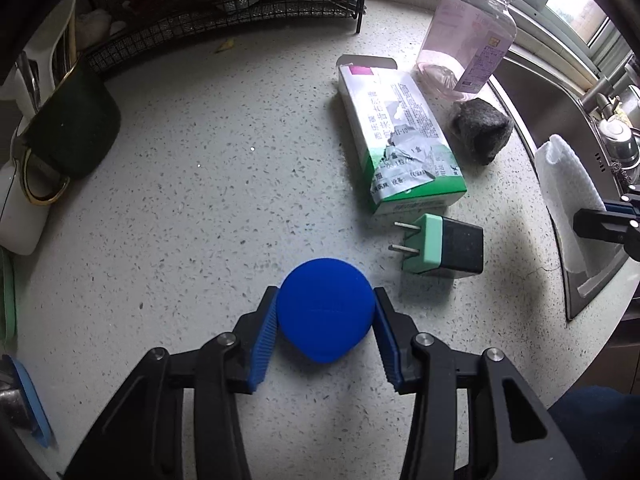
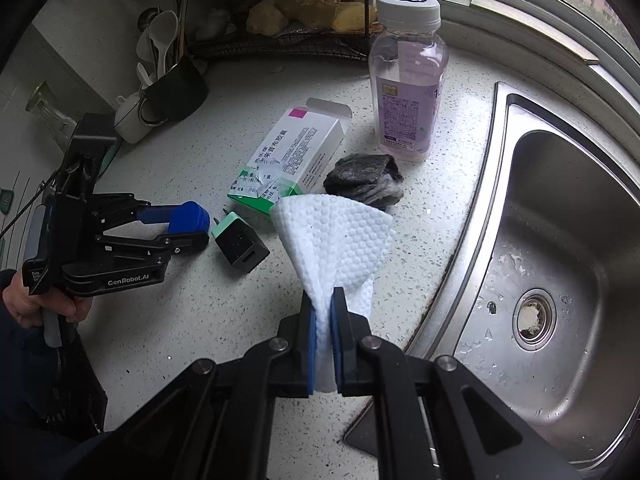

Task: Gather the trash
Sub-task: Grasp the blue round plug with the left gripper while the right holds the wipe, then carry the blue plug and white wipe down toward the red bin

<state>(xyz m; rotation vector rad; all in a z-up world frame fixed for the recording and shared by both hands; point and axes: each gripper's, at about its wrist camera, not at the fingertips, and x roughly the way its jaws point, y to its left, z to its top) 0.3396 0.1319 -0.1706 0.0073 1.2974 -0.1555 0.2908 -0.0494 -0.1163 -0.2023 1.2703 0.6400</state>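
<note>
Left tongs point(image 1: 326, 316) closed on a round blue cap point(image 1: 326, 316), blue pads touching it on both sides; cap sits low over the speckled counter point(image 1: 192, 184). In the right wrist view the same cap point(image 2: 188, 216) shows between the left tongs' point(image 2: 192, 226) fingers, a hand point(image 2: 28, 304) gripping the handle behind.

Right tongs point(image 2: 324, 334) clamped tight on a white paper towel point(image 2: 340, 236), which is pinched thin between the pads and fans out above them. From the left wrist view the towel point(image 1: 568, 200) hangs at the sink's edge, with the tip of the right tongs point(image 1: 600, 224) just visible.

Other items on the counter:
- Torn white-and-green carton point(image 1: 400, 136), lying flat, flap open at the far end.
- Black charger plug with mint-green face point(image 1: 444, 250), prongs pointing left, just beside the carton's near end.
- Dark grey scouring pad point(image 1: 480, 128), right of the carton, close to the bottle.
- Clear plastic bottle with white lid point(image 2: 408, 76), upright, a little pinkish liquid at the bottom.
- Black wire rack point(image 1: 224, 12) at the back holding lumpy tan roots.
- Dark mug point(image 1: 76, 124) at the left edge.

Steel sink point(image 2: 560, 240) to the right, wet, some scraps in the drain.
</note>
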